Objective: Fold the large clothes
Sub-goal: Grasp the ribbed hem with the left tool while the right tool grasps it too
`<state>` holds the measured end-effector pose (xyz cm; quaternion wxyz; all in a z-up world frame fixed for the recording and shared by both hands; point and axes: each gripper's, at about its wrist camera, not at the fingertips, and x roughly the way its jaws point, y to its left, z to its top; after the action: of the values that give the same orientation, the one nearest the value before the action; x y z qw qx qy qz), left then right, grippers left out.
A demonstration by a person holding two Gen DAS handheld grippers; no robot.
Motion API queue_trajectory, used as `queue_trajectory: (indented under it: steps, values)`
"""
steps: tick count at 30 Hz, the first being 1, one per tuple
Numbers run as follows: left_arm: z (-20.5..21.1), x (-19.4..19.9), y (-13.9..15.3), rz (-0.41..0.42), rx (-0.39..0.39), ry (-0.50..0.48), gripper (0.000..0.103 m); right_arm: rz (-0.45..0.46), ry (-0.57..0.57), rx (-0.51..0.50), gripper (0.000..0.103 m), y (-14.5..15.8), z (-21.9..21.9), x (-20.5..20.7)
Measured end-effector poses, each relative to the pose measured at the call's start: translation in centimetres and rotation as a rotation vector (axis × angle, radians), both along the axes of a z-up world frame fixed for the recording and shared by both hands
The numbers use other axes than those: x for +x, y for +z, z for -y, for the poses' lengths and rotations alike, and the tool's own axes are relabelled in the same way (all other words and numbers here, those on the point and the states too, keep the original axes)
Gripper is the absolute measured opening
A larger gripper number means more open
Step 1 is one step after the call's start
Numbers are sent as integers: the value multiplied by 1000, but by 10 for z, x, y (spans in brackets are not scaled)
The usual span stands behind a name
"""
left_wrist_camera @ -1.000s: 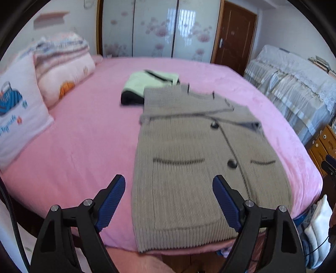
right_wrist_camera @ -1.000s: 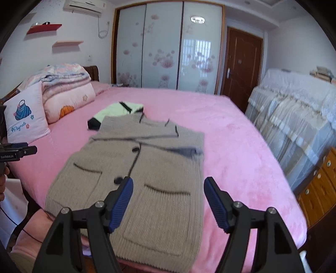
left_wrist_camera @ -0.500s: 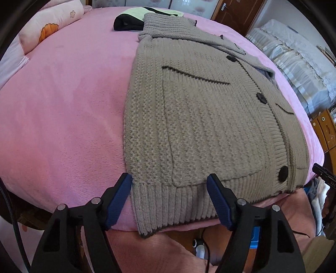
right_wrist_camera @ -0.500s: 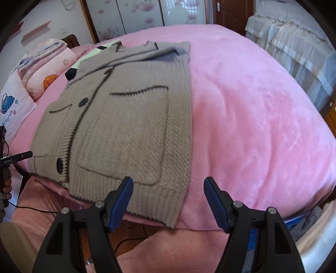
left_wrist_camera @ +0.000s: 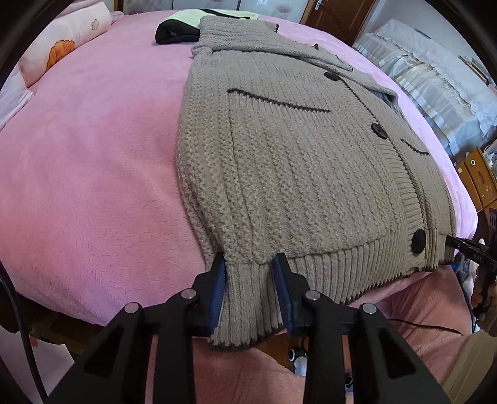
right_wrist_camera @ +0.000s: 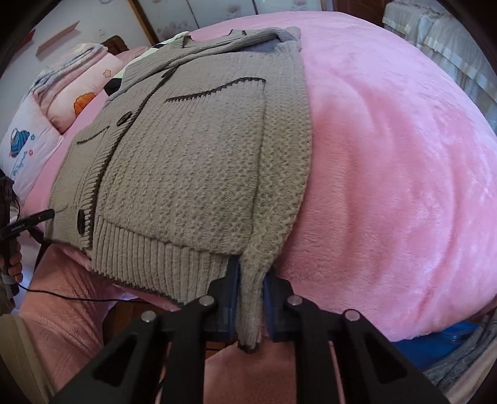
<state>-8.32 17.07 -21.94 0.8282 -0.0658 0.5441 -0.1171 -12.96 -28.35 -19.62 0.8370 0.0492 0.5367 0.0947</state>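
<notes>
Cardigan (left_wrist_camera: 295, 161) hem pinched in left gripper (left_wrist_camera: 252, 289), right gripper (right_wrist_camera: 251, 303)

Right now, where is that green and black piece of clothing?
In the left wrist view the green and black garment lies at the far end of the pink bed, just behind the grey cardigan collar.

I'm working in a home bedroom: a wide bed under a pink plush blanket (left_wrist_camera: 87, 174), printed pillows (right_wrist_camera: 25, 146) and folded quilts (right_wrist_camera: 71, 59) at its head, floral sliding wardrobe doors (right_wrist_camera: 198, 18) behind, a brown wooden door (left_wrist_camera: 335, 15), a lace-covered piece (left_wrist_camera: 435, 84) along the side wall
</notes>
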Motion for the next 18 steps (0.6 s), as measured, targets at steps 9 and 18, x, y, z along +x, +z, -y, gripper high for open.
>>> queue_trajectory:
  steps: [9,18]
  values:
    - [-18,-11,-3,-26,9,69,46,-26,-18,0,18,-1,2,3]
    - [-24,-12,-23,-91,-43,62,47,-45,-2,-39,22,-11,-4,6]
